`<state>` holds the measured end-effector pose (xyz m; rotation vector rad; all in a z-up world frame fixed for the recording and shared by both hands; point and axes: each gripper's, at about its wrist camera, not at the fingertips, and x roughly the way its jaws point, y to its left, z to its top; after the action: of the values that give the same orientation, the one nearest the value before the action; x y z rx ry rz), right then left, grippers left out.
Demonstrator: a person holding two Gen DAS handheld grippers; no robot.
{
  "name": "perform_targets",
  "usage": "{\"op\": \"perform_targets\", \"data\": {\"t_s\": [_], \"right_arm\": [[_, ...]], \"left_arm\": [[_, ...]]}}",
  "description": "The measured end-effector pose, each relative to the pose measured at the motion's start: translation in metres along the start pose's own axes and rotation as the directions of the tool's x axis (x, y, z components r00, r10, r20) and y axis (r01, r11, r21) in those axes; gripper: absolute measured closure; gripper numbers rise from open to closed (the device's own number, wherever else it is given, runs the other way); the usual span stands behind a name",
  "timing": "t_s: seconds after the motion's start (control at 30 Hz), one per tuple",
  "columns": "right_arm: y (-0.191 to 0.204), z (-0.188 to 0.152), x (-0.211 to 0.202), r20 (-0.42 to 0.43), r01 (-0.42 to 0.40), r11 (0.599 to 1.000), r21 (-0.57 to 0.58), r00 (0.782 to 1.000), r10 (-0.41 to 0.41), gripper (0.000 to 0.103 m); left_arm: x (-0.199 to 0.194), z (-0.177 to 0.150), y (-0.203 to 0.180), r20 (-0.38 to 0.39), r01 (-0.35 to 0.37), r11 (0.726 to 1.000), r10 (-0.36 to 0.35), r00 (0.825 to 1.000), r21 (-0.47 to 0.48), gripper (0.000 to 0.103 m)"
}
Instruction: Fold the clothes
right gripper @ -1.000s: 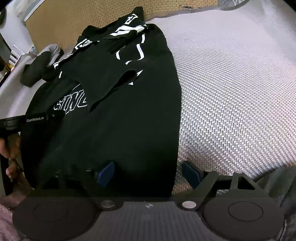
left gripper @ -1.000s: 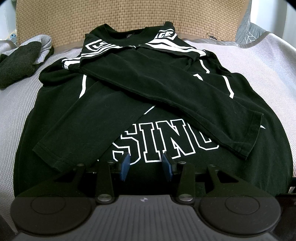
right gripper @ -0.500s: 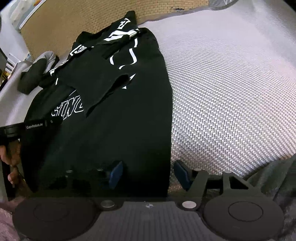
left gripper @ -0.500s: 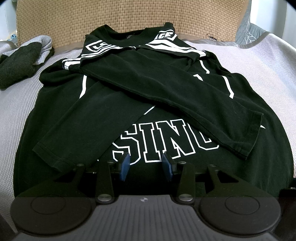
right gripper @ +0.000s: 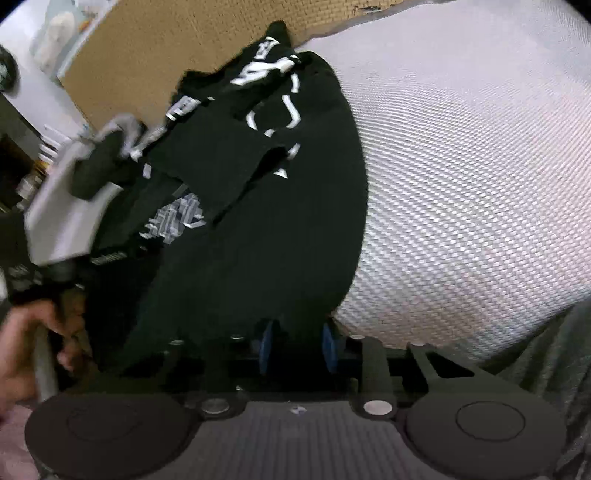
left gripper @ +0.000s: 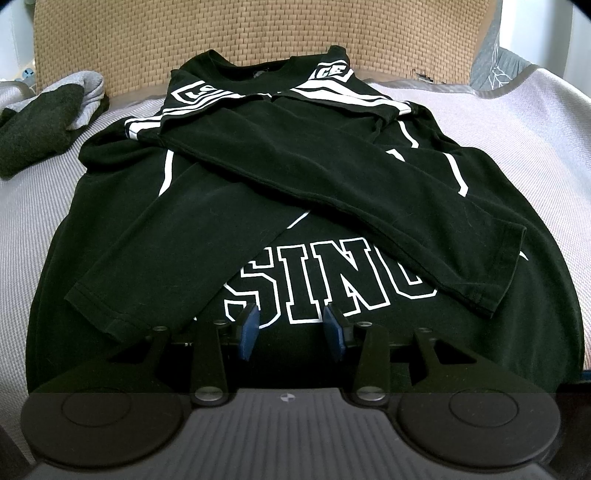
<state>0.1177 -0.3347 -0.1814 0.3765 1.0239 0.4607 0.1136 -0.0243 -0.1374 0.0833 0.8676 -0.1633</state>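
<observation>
A black shirt [left gripper: 295, 206] lies face up on a grey woven bed cover [left gripper: 524, 122], collar toward the wicker headboard [left gripper: 258, 33], both sleeves already crossed over its chest above the white lettering. A small heap of dark and grey clothes [left gripper: 40, 122] waits at the far left. Over the past second the shirt itself has not shifted in the left view; the change is at its near right hem. There the right gripper [right gripper: 297, 345] has just been closing from a wide spread to a narrow gap, with black cloth bunched between its blue pads, which appear to be pinching the hem corner, though the blur leaves the contact uncertain. The left gripper [left gripper: 291, 330] sits as it did, part-spread at the hem below the lettering; whether it has cloth between its fingers cannot be told. A hand [right gripper: 26, 332] holds it at the edge of the right view. Judged from this, the bottom-to-collar fold is about to begin.
</observation>
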Motion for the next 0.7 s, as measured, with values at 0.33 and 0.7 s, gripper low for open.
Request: {"op": "perform_targets", "data": {"t_s": [0.33, 0.7], "right_arm": [[0.007, 0.001, 0.001, 0.071, -0.018, 1.0, -0.023, 0.997, 0.02, 0.07], [0.008, 0.006, 0.006, 0.124, 0.067, 0.994, -0.081, 0.991, -0.056, 0.069]], "left_arm": [[0.0, 0.0, 0.001, 0.002, 0.005, 1.0, -0.005, 1.0, -0.003, 0.059], [0.0, -0.001, 0.001, 0.002, 0.006, 1.0, -0.006, 1.0, -0.005, 0.059]]}}
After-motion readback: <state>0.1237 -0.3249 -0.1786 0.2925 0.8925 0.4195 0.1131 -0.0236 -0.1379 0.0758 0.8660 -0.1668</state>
